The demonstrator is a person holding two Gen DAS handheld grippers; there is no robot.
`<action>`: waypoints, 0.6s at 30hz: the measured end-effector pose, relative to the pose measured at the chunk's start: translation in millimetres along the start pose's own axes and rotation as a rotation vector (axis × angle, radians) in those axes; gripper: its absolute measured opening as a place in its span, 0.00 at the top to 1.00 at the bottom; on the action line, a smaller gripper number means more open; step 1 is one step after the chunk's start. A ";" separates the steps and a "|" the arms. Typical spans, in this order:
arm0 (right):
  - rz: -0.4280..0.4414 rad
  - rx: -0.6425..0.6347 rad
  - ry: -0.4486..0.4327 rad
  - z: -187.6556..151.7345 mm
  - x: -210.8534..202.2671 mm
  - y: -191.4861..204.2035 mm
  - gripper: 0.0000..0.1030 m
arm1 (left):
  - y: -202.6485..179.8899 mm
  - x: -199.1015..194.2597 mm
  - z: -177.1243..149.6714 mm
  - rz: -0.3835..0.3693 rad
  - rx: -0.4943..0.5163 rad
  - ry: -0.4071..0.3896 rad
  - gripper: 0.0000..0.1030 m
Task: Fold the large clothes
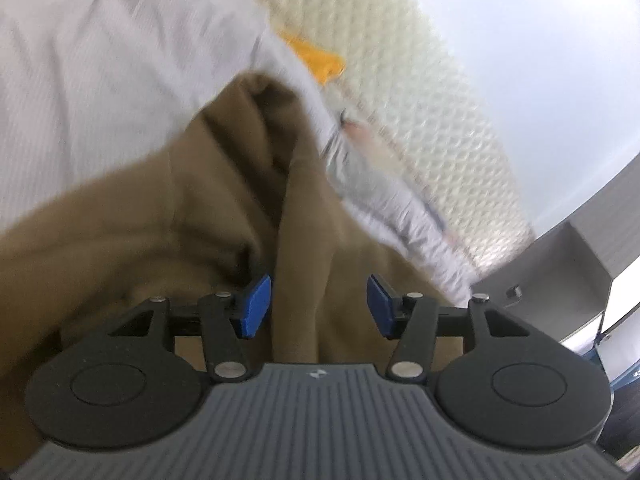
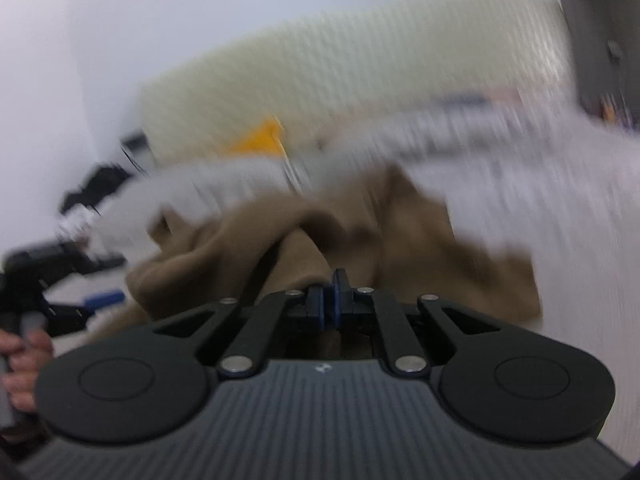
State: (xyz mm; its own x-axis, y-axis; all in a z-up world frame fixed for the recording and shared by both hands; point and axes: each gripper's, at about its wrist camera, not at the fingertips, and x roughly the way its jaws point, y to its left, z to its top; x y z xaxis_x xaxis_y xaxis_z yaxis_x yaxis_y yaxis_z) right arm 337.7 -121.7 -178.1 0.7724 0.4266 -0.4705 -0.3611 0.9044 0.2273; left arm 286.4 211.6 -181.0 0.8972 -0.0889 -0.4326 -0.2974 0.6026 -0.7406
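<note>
A large brown garment [image 1: 160,208] lies crumpled on a white sheet [image 1: 80,60]. My left gripper [image 1: 318,304] hovers low over it, its blue pads [image 1: 256,304] standing apart. A raised fold of the brown cloth runs between them, and the pads do not press on it. In the blurred right wrist view my right gripper [image 2: 330,300] is shut, with a pulled-up ridge of the brown garment [image 2: 400,232] leading into its pads. The left gripper [image 2: 86,302] shows there at the far left, held by a person's hand [image 2: 20,360].
A cream quilted panel [image 1: 420,80] stands behind the bed, with a yellow object [image 1: 320,60] against it. A pale grey garment [image 1: 384,200] lies along the sheet's edge. A grey cabinet [image 1: 560,256] is at the right, and a white wall [image 2: 80,20] lies beyond.
</note>
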 end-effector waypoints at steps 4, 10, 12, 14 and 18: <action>-0.010 0.025 0.051 2.4 10.4 -5.5 0.92 | -0.6 8.7 -15.5 0.053 0.013 0.059 0.37; 0.094 0.175 0.131 -4.3 12.9 -28.8 0.88 | 7.3 30.9 -25.4 0.063 -0.020 0.139 0.35; 0.140 0.217 0.174 -5.1 13.4 -37.3 0.86 | 11.0 38.9 -27.9 0.052 -0.045 0.172 0.35; 0.200 0.253 0.206 -1.8 13.1 -45.5 0.67 | 10.1 41.3 -28.2 0.047 -0.046 0.182 0.35; 0.263 0.298 0.201 5.5 2.3 -59.4 0.37 | 8.9 42.8 -29.2 0.038 -0.045 0.185 0.36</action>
State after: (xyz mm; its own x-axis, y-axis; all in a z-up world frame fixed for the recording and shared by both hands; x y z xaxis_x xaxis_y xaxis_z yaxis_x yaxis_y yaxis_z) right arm 363.8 -174.5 -187.9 0.5465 0.6613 -0.5139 -0.3422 0.7364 0.5836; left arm 312.6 190.0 -221.2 0.8110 -0.2131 -0.5449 -0.3483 0.5724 -0.7423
